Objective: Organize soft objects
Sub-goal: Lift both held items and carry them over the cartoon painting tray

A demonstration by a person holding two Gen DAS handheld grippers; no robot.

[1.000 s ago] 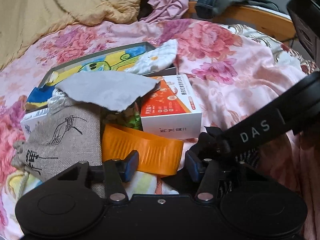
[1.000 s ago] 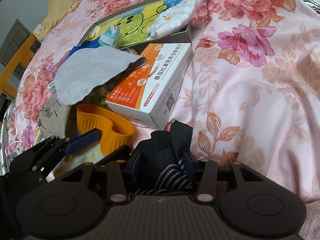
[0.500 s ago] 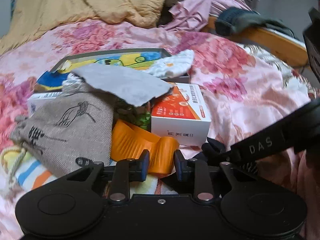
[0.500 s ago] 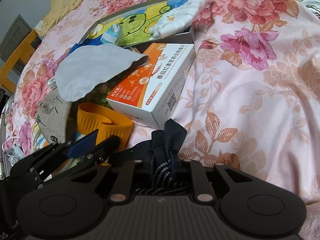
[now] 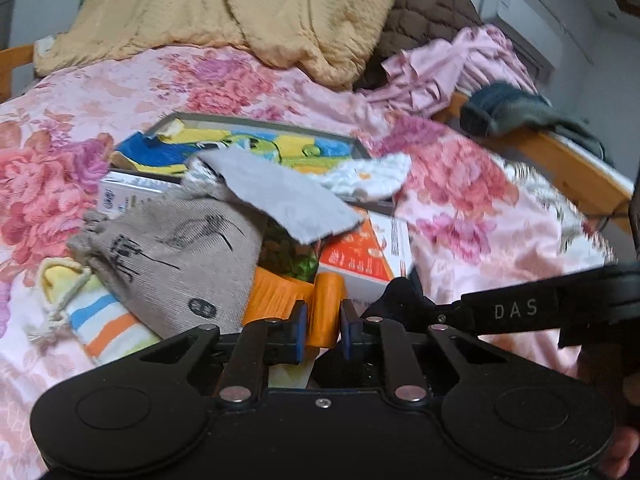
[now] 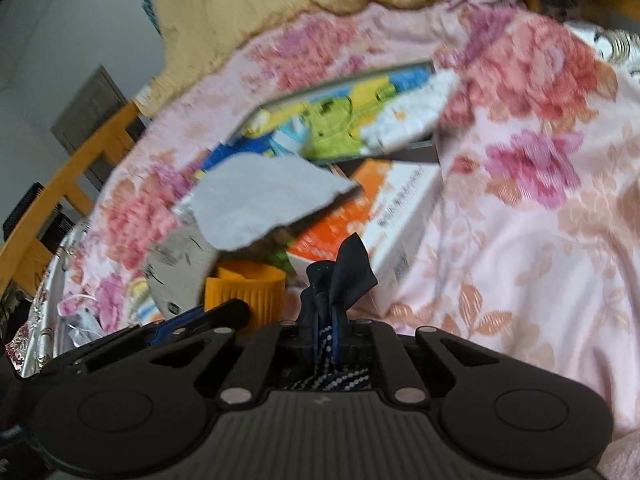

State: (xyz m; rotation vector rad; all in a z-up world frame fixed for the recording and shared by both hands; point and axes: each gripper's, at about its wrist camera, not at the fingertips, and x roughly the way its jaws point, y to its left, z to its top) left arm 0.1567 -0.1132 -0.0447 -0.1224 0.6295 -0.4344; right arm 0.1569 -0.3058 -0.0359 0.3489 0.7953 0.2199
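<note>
- Pink flowered bedspread covered the bed, with a crumpled yellow quilt bunched at the far end.
- One soft ribbed orange rubber band was squeezed between the left gripper jaws, its end folded into a loop.
- One dark navy cloth with white dots was pinched tight in the right gripper, its top sticking up like a bow.
- Beside them lay one rough grey drawstring bag, one flat grey rag, one orange-and-white cardboard box and one shallow tray with a bright cartoon picture.
</note>
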